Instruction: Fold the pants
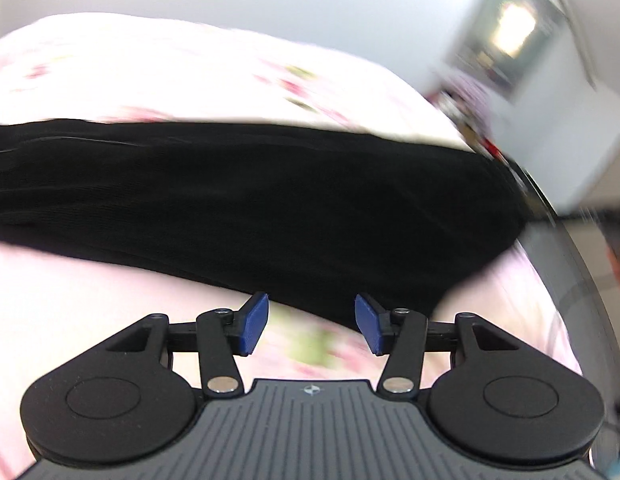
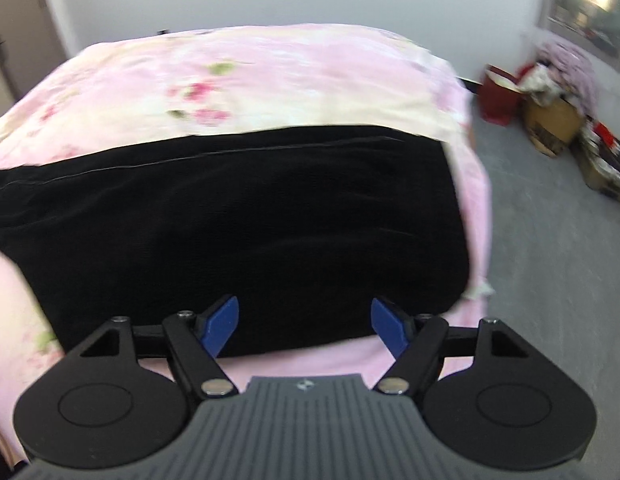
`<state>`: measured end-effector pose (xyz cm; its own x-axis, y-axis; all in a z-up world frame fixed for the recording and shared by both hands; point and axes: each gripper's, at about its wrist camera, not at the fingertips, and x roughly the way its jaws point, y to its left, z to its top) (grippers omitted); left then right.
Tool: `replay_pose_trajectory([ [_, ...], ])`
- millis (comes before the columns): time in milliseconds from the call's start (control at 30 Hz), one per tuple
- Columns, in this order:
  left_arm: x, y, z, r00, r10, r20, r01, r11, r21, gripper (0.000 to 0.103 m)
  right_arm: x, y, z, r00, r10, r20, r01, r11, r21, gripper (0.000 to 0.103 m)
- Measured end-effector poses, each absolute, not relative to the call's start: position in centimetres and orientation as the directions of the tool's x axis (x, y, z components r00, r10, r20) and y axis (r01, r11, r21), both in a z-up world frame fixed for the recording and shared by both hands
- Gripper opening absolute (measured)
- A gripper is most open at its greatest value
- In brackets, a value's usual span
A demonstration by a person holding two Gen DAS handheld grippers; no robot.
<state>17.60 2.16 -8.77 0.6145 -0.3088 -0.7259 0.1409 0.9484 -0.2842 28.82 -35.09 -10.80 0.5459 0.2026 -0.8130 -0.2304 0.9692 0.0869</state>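
Black pants (image 1: 250,200) lie flat across a bed with a pink floral sheet (image 1: 150,68). In the left wrist view they stretch from the left edge to the bed's right side. My left gripper (image 1: 311,326) is open and empty, just at the pants' near edge. In the right wrist view the pants (image 2: 238,224) fill the middle, with a stitched seam along their far edge. My right gripper (image 2: 306,326) is open and empty, its blue fingertips (image 2: 224,322) over the pants' near edge.
The bed's pink sheet (image 2: 250,80) ends at the right, where grey floor (image 2: 549,260) begins. A red bin (image 2: 497,96), a cardboard box (image 2: 553,124) and piled clutter stand by the far right wall. A white wall is behind the bed.
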Motion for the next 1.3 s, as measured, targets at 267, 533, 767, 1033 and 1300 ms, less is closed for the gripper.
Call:
replay_pose_trajectory([
  [267, 19.0, 17.8, -7.6, 0.676, -0.095, -0.731, -0.181, 0.94, -0.29, 0.059, 29.6, -18.6, -11.1, 0.462, 0.362, -0.809, -0.545, 0.836, 0.063, 0.051],
  [533, 21.6, 30.1, -8.2, 0.672, -0.006, -0.74, -0.376, 0.859, -0.348, 0.063, 31.6, -3.4, -14.9, 0.352, 0.415, -0.839, -0.727, 0.686, 0.034, 0.049],
  [767, 24.6, 37.2, -11.7, 0.665, -0.039, -0.746, -0.494, 0.726, -0.478, 0.068, 34.7, 5.5, -16.5, 0.3, 0.469, -0.83, -0.769, 0.634, 0.08, 0.026],
  [1033, 27.3, 39.2, -14.6, 0.641, -0.057, -0.765, -0.525, 0.695, -0.491, 0.069, 35.0, 14.2, -19.4, 0.261, 0.444, -0.857, -0.831, 0.555, 0.034, 0.043],
  [1300, 27.7, 40.2, -15.6, 0.634, -0.098, -0.767, -0.532, 0.665, -0.524, 0.07, 34.2, 14.0, -18.7, 0.186, 0.425, -0.886, -0.87, 0.49, 0.053, 0.0],
])
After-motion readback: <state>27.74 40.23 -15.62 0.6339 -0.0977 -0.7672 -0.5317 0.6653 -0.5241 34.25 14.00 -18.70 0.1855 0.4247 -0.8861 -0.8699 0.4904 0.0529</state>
